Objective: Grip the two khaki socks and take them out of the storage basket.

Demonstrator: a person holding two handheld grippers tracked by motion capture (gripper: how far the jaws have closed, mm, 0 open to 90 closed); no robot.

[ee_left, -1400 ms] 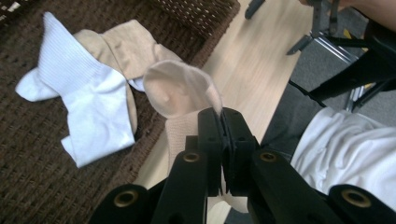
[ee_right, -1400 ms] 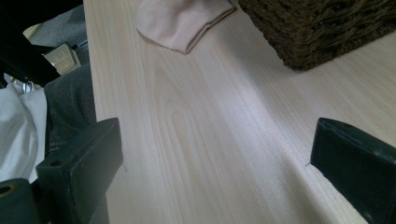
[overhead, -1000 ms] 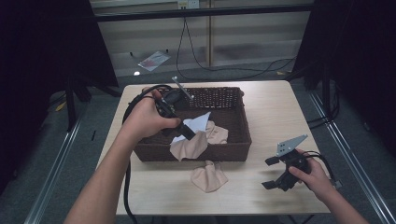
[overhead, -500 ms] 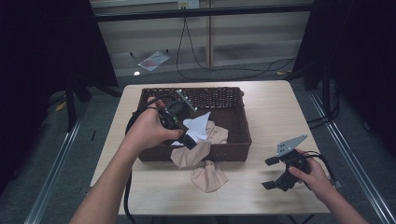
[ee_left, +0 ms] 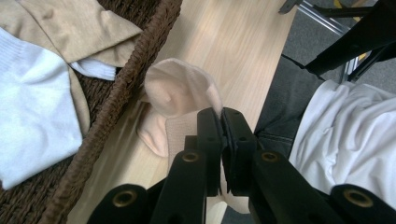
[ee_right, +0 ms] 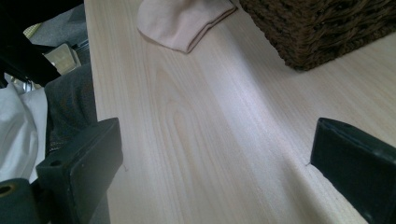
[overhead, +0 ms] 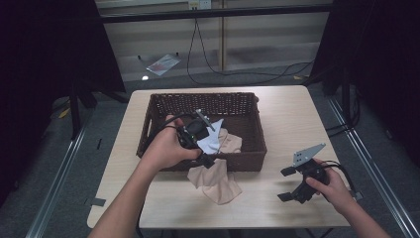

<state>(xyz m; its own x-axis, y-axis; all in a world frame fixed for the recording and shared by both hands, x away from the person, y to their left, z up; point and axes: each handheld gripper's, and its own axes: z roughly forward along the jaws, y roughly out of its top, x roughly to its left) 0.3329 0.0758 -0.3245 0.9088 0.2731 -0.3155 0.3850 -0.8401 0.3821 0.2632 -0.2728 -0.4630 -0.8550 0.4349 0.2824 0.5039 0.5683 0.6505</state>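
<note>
Both tongs are black: the left tongs point(ee_left: 221, 122) show brass-coloured screw holes on chunky jaws, the right tongs point(overhead: 295, 186) carry a grey three-cornered plate and black cable. The person wears a white top and dark trousers.

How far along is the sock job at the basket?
Done: one beige sock lies on the table before the wicker basket. In hand: the left tongs are shut on it. Left: a white sock and beige cloth remain inside. The right tongs rest open.
</note>
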